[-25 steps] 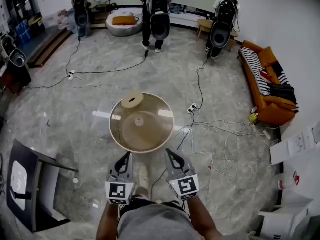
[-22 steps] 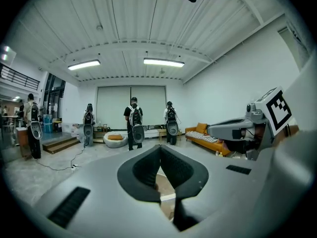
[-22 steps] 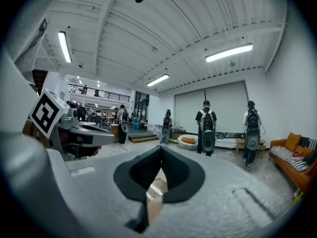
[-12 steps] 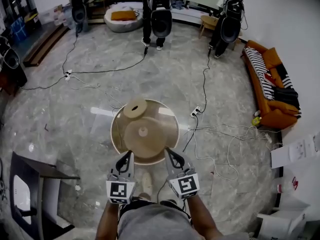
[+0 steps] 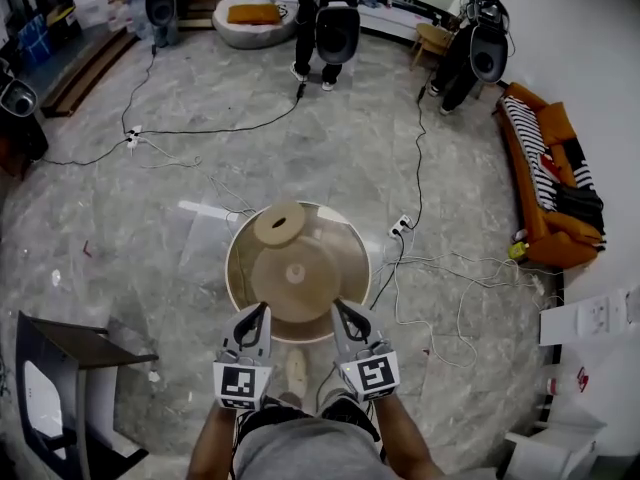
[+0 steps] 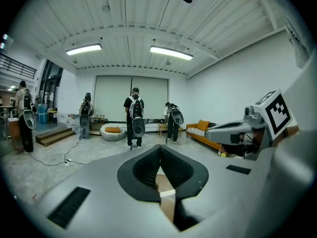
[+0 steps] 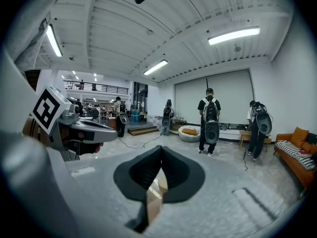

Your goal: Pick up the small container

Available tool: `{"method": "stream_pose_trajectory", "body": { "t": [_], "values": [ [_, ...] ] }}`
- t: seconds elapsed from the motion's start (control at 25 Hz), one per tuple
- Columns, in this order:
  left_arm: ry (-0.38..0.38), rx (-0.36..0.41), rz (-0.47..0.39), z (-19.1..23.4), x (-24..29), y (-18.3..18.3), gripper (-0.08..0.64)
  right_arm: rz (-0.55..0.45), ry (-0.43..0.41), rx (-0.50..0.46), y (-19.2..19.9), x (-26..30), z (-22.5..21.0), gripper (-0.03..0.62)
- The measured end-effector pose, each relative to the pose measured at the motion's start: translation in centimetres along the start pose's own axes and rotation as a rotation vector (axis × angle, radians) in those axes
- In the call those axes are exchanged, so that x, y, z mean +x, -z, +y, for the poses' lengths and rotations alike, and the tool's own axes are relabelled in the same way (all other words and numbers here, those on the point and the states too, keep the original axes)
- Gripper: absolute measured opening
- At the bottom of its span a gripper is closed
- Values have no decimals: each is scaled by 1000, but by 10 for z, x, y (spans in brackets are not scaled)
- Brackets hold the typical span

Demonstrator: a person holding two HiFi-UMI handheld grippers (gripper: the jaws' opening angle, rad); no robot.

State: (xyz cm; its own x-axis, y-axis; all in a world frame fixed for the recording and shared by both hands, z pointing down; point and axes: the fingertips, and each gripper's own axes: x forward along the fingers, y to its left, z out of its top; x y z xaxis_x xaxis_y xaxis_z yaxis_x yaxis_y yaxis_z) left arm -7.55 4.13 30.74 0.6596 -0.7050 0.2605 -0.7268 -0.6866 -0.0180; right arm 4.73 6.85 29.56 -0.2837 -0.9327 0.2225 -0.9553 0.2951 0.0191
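The small container (image 5: 279, 223), a tan round piece with a hole in its top, sits at the far left of a round glass-topped table (image 5: 352, 236) with a wooden base. In the head view both grippers reach level toward the table's near edge. My left gripper (image 5: 258, 311) and my right gripper (image 5: 341, 307) are side by side, each with its jaws closed tip to tip and nothing between them. The container lies well beyond both. In the left gripper view (image 6: 159, 147) and the right gripper view (image 7: 161, 148) only a sliver of the wooden table shows through the jaws.
Cables and a power strip (image 5: 403, 226) trail over the marble floor right of the table. A dark chair (image 5: 62, 370) stands at the lower left, an orange sofa (image 5: 545, 183) along the right wall. Three people with backpacks (image 5: 337, 18) stand at the far end.
The table has come closer in the head view. Both grippers, which were short of it, now reach its near edge. Their jaws stayed closed.
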Motion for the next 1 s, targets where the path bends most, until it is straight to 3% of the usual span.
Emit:
{"method": "stream_pose_trajectory", "body": {
  "t": [0.28,0.56,0.76,1.0],
  "values": [
    [1,-8,52,36,43,32,18,63,5,-1,34,60,-20,-2],
    [-53,-143,109,65,86,72,18,119,-28,33,88,120,-33,0],
    [-50,-74,132,83,119,121,18,169,-81,35,136,164,-37,-2],
    [-72,-91,191,99,163,179,18,213,-122,43,193,207,-48,-2]
  ]
}}
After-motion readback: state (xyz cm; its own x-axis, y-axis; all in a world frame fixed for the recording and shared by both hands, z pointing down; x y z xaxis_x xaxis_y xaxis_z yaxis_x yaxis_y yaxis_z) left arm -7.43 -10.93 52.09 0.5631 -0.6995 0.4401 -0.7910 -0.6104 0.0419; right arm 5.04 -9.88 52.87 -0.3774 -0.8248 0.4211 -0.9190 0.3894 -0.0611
